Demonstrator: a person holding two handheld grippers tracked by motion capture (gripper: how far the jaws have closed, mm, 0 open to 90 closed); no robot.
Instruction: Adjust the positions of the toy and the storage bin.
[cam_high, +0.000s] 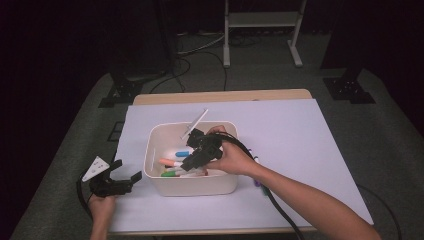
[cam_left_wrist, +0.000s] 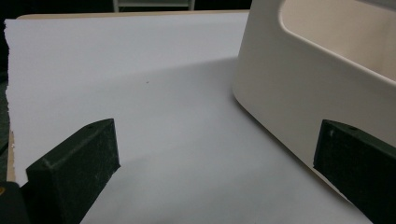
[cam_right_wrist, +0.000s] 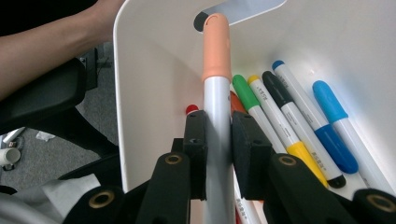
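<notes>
White paper covers the table in the high view; a cream plastic bin sits at centre. The right gripper reaches into it from the right, while the left gripper, jaws apart, rests at lower left beside the bin.

Left gripper view: both black jaws stand wide over bare paper, the bin's wall at right.

Right gripper view: the jaws clamp a white marker with a peach cap at centre frame, above other coloured markers lying inside the bin.
</notes>
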